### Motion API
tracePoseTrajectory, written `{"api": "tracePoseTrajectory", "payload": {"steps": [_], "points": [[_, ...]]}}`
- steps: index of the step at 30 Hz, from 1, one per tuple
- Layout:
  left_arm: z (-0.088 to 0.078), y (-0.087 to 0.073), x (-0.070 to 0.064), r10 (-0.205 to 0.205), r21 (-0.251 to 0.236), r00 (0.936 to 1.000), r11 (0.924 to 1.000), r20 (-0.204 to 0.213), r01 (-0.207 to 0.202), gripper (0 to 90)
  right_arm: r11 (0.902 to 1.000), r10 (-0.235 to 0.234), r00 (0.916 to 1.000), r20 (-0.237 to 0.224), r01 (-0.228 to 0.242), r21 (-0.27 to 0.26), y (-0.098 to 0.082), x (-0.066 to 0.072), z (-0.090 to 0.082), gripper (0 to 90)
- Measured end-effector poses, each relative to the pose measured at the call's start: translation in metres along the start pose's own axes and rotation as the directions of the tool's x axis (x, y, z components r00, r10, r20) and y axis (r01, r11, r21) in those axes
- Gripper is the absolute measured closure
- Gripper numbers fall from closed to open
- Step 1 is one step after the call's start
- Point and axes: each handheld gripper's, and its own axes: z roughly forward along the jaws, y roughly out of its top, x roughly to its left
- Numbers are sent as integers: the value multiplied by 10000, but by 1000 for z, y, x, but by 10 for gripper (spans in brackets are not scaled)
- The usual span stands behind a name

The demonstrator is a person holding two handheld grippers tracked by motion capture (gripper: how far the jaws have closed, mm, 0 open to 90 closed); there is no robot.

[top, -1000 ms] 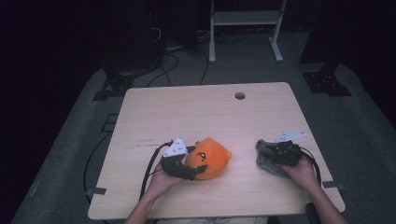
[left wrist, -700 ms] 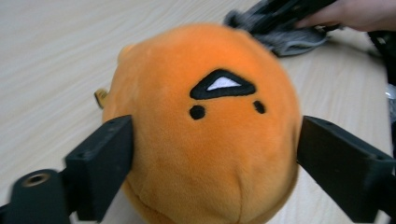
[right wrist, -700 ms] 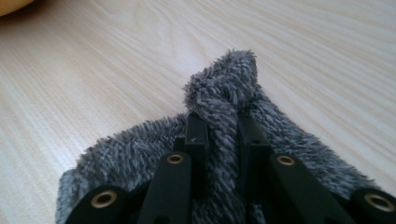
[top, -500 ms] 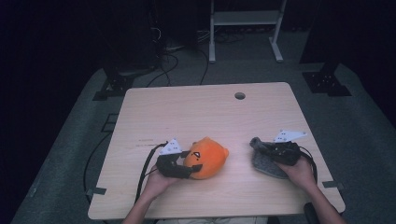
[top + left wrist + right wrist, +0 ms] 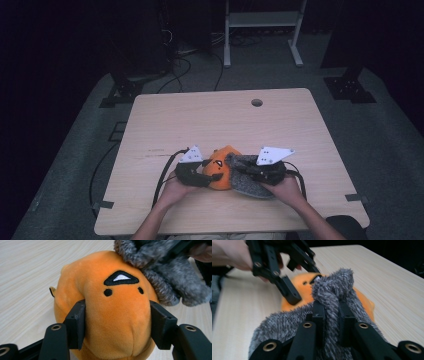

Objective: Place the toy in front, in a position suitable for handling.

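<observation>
**Two claws meet over the plush toy at the near edge of the desk**

The left hand comes in from the near edge, forearm angled up and to the right, with the left claw held low and level. Its jaws have just been closing and now press into both flanks of the orange plush toy. The toy sits on the desk near the near edge, about the middle. Its embroidered face points up and toward the left claw; its long axis I cannot tell. Touching its right side lies a grey furry cloth. The right claw pinches a bunched fold of that cloth, jaws nearly together. The right hand rests just behind it. Far off, a round hole marks the desk.
</observation>
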Motion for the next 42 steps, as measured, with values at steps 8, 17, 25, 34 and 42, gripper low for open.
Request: {"api": "tracePoseTrajectory", "payload": {"steps": [8,17,25,34,42], "points": [[-4,-3,-2,324,135,9995,9994,-52,-324,401,9971,382,9919,1208,-458,607,-21,-21,-13,788],[-7,-6,4,311,52,9995,9995,15,-311,394,9990,446,9980,442,-447,20,-12,-8,-7,787],[-6,-5,3,514,56,9987,9987,19,-514,387,9923,1181,9901,754,-1206,289,-21,-23,-12,787],[-8,-5,14,-573,185,9982,9982,-169,576,259,9917,1270,9916,256,-1274,154,-18,-7,-6,788],[-9,-4,9,-44,152,9992,9999,-400,51,295,9930,1179,9914,570,-1176,-92,-15,-11,-7,789]]}}
